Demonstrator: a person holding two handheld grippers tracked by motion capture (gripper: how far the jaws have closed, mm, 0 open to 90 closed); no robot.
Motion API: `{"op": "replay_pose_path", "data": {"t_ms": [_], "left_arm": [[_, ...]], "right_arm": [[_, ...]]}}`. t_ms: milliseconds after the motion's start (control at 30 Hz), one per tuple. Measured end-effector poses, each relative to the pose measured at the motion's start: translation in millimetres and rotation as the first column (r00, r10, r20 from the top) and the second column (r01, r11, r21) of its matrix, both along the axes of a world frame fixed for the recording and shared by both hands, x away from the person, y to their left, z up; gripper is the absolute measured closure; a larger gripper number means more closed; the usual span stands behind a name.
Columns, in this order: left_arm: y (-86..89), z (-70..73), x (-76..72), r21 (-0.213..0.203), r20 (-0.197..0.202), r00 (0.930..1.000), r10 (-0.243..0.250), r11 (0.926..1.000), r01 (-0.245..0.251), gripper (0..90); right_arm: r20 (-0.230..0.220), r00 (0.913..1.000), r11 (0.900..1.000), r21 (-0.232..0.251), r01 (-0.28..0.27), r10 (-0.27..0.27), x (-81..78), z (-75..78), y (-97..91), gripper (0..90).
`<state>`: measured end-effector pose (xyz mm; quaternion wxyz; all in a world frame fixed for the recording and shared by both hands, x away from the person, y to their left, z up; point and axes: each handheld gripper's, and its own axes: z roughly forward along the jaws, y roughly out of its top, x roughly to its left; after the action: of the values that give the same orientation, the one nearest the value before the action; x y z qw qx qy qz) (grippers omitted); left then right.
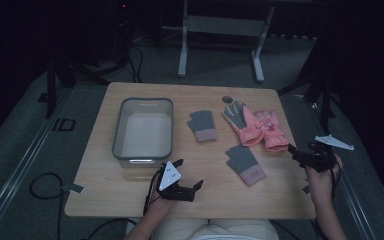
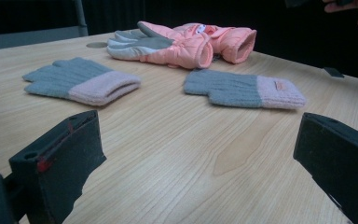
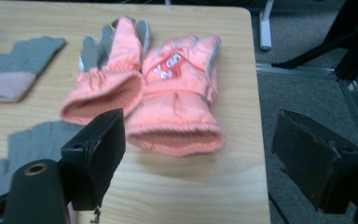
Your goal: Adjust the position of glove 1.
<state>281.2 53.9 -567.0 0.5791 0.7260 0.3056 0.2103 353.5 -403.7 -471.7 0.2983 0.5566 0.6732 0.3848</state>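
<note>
Two pairs of gloves lie on the wooden table. One grey knit glove with a pink cuff sits mid-table, its mate nearer me. A pink padded glove lies palm up, touching a second pink glove at its right. My left gripper hovers open low over the front of the table, pointing at the gloves. At the table's right edge my right gripper stands open just before the pink gloves' cuffs. Both hold nothing.
An empty grey bin stands on the table's left half. A round hole is near the far edge. A white table frame stands on the floor behind. Cables trail on the floor at the left.
</note>
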Motion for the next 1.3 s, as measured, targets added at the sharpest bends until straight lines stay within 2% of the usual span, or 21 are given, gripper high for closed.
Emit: {"op": "replay_pose_path", "data": {"t_ms": [67, 133, 200, 300, 433, 567, 700, 900, 1000, 1067, 1300], "left_arm": [[-0.1, 0.0, -0.2, 0.001, 0.002, 1.0000, -0.001, 1.0000, 0.001, 0.6], [-0.4, 0.0, -0.4, 0.004, 0.006, 1.0000, -0.002, 1.0000, 0.002, 0.6], [-0.9, 0.0, -0.6, 0.006, 0.006, 1.0000, -0.001, 1.0000, 0.001, 0.6], [-1.2, 0.0, -0.7, 0.008, 0.008, 1.0000, -0.002, 1.0000, 0.002, 0.6], [-1.3, 0.1, -0.6, 0.009, 0.007, 1.0000, -0.004, 1.0000, 0.004, 0.6], [-1.8, 0.0, -1.8, 0.014, 0.019, 0.9998, -0.001, 0.9999, 0.001, 0.6], [-1.4, 0.0, -2.0, 0.008, 0.021, 0.9998, -0.004, 1.0000, 0.003, 0.6], [-2.0, 0.0, -2.1, 0.010, 0.023, 0.9997, -0.010, 0.9999, 0.010, 0.6], [-2.0, -0.1, -2.1, 0.009, 0.023, 0.9997, -0.009, 0.9999, 0.009, 0.6], [-1.8, -0.1, -2.1, 0.005, 0.022, 0.9997, -0.009, 0.9999, 0.009, 0.6], [-1.7, -0.1, -1.9, 0.006, 0.020, 0.9998, -0.008, 0.9999, 0.008, 0.6]], "right_arm": [[0.015, 0.9999, 0.9999, -0.010, -0.003, 0.003, 1.7, 4.5, 4.4, 13.4], [0.013, 0.9996, 0.9996, 0.008, -0.026, 0.026, 4.8, 9.2, 8.1, 12.9], [0.010, 0.9994, 0.9994, 0.007, -0.034, 0.034, 8.2, 14.4, 13.5, 12.8], [0.022, 0.9962, 0.9961, 0.023, -0.085, 0.084, 11.6, 23.1, 23.0, 11.0], [0.027, 0.9924, 0.9921, 0.032, -0.121, 0.120, 17.6, 33.1, 36.8, 11.1], [0.012, 0.9865, 0.9866, 0.006, -0.163, 0.163, 26.5, 38.4, 53.3, 13.9], [0.023, 0.9794, 0.9795, -0.019, -0.200, 0.201, 36.5, 42.6, 71.4, 17.2], [0.047, 0.9675, 0.9686, -0.006, -0.248, 0.248, 49.8, 47.5, 99.9, 23.6], [0.036, 0.9604, 0.9611, -0.011, -0.276, 0.276, 55.9, 48.5, 116.1, 25.7], [0.022, 0.9560, 0.9559, -0.033, -0.292, 0.293, 61.6, 46.9, 127.3, 26.7], [0.000, 0.9373, 0.9369, -0.028, -0.349, 0.349, 81.1, 35.7, 158.6, 36.8]]}}
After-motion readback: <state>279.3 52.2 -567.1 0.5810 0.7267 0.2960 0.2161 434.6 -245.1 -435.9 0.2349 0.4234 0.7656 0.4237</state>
